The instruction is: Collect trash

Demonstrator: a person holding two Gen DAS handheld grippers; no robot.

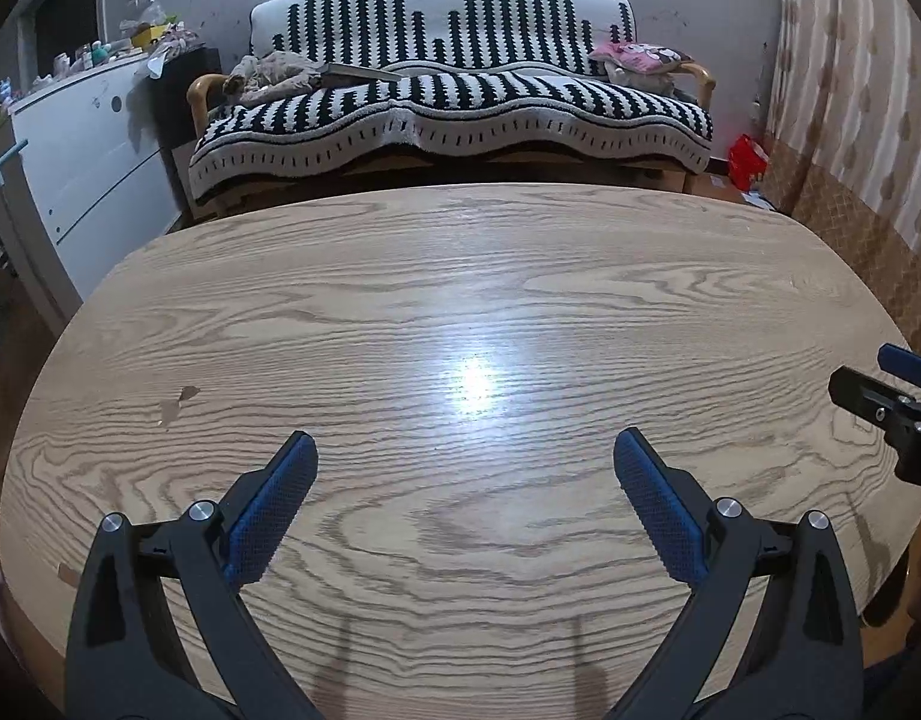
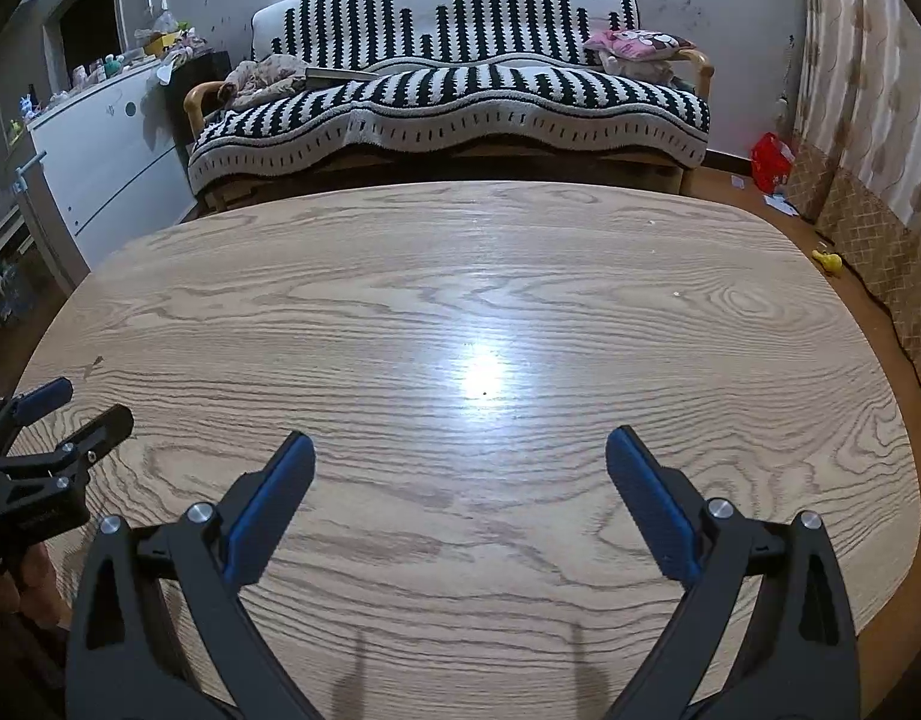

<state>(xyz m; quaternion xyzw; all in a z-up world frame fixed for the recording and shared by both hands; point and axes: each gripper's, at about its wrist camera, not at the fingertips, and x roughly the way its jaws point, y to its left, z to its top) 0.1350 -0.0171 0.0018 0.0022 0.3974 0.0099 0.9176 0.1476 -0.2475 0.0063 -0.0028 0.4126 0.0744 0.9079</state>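
Observation:
My left gripper (image 1: 465,450) is open and empty, held low over the near part of a wooden table (image 1: 460,312). My right gripper (image 2: 460,450) is open and empty too, over the same table (image 2: 460,300). Each gripper shows at the edge of the other's view: the right one at the far right of the left wrist view (image 1: 874,378), the left one at the far left of the right wrist view (image 2: 79,405). I see no piece of trash on the tabletop, only a few tiny crumbs (image 2: 676,294) and chipped spots in the veneer (image 1: 175,405).
A black-and-white striped sofa (image 1: 454,114) stands behind the table. A white dresser (image 1: 94,144) with clutter stands at the left. A red bag (image 2: 772,159), paper scraps (image 2: 781,204) and a small yellow object (image 2: 827,261) lie on the floor at the right by the curtain.

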